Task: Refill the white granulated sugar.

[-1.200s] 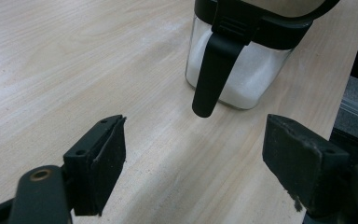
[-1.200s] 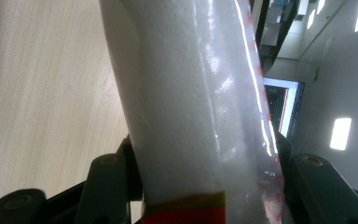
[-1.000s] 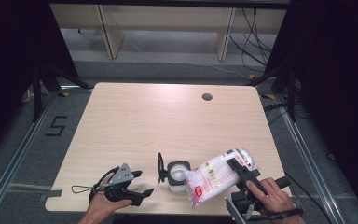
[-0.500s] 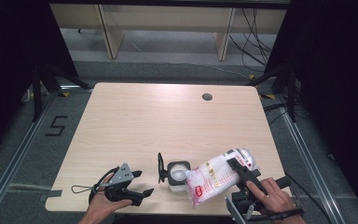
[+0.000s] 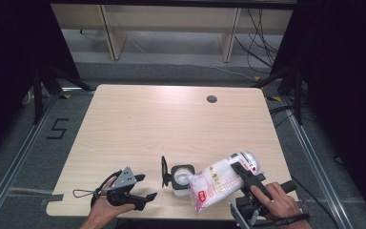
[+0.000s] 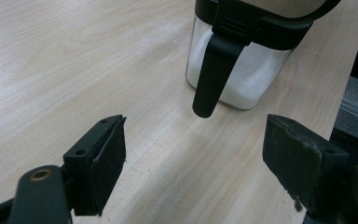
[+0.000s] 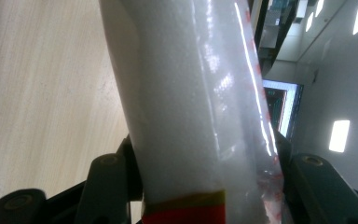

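from above, the right gripper [image 5: 244, 175] is at the near right edge of the table [image 5: 171, 124], and its jaws pinch a clear bag [image 5: 221, 180] full of white grains, held tipped so its low end hangs right over the small jar [image 5: 181, 177]. the jar sits near the front edge, between the two hands, with its black lid [image 5: 164, 171] flipped up on its left side. the left gripper [image 5: 140, 191] is just beside the jar to the left, resting low with its jaws spread wide and nothing in them. the left gripper view shows things the high view cannot: the jar [image 6: 242, 70] has clear walls with white stuff already inside, and a black latch [image 6: 214, 65] hangs down its front, and the wood between the two open jaws is bare. the right gripper view is very close to the bag [image 7: 191, 102]; you see the packed white grains, the shiny wrap, a red and yellow band at the bottom, and the two black jaws pressed on each side of it, with a bit of table wood to the left
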Available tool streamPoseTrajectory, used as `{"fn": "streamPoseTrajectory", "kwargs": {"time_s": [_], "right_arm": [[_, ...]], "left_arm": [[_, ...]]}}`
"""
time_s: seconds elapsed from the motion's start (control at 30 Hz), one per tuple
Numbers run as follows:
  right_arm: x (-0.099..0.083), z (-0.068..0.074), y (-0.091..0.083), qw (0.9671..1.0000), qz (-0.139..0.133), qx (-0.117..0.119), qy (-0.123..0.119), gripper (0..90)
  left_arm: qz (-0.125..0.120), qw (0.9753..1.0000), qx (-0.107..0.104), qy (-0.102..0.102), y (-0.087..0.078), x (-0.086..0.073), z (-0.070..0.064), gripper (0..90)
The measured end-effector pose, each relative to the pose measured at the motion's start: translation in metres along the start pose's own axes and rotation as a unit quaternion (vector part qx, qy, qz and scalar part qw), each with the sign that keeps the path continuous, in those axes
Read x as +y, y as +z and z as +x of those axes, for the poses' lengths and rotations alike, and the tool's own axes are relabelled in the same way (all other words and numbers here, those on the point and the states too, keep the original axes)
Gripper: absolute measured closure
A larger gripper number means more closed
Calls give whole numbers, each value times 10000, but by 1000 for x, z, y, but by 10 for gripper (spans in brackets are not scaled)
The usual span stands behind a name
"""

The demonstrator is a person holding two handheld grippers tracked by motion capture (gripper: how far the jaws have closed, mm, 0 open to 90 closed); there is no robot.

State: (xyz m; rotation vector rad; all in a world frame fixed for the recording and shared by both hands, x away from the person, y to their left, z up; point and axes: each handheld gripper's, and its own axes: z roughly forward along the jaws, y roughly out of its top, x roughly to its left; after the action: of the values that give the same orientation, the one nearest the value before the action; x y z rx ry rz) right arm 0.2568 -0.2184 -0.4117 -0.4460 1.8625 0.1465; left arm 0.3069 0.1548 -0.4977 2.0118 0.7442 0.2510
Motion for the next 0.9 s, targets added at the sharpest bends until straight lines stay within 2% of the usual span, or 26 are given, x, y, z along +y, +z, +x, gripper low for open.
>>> {"fn": "streamPoseTrajectory", "kwargs": {"time_s": [0.1,0.13,0.2,0.23,0.27,0.3,0.33,0.37,0.47,0.5,0.57,0.67,0.7,0.77,0.83,0.9], "right_arm": [[1,1,1,10000,41,52,-24,514],[0,3,1,9999,49,74,115,514],[0,3,1,9999,56,76,122,514],[0,0,0,9999,75,95,-90,513],[0,0,0,9999,75,95,-90,513],[-1,6,-2,9990,138,67,422,514],[-1,4,-1,9995,111,60,295,514],[1,0,-1,10000,58,37,-53,513],[0,0,0,10000,57,74,-31,513],[0,1,0,9999,43,73,83,514],[1,0,0,10000,6,33,-13,514],[1,1,0,9999,67,80,37,514],[0,0,0,10000,25,76,-44,514],[1,1,-1,10000,60,68,6,514],[0,0,0,10000,1,27,-11,514],[1,0,-1,10000,60,47,-42,514]], "left_arm": [[-9,10000,1,4,0,0,0,210],[4,10000,5,-17,0,0,0,209],[4,10000,4,-12,0,0,0,209],[1,10000,3,-12,0,0,0,209],[1,10000,3,-12,0,0,0,209],[3,10000,0,4,0,0,0,209],[3,10000,0,4,0,0,0,209],[1,10000,4,9,0,0,0,209],[-3,10000,5,2,0,0,0,209],[-5,10000,9,-12,0,0,0,209],[0,10000,4,2,0,0,0,209],[-1,10000,2,-11,0,0,0,209],[-1,10000,-2,-12,0,0,-1,209],[3,10000,-1,6,0,0,0,209],[-5,10000,7,-8,0,0,0,210],[0,10000,3,-8,0,0,0,209]]}}
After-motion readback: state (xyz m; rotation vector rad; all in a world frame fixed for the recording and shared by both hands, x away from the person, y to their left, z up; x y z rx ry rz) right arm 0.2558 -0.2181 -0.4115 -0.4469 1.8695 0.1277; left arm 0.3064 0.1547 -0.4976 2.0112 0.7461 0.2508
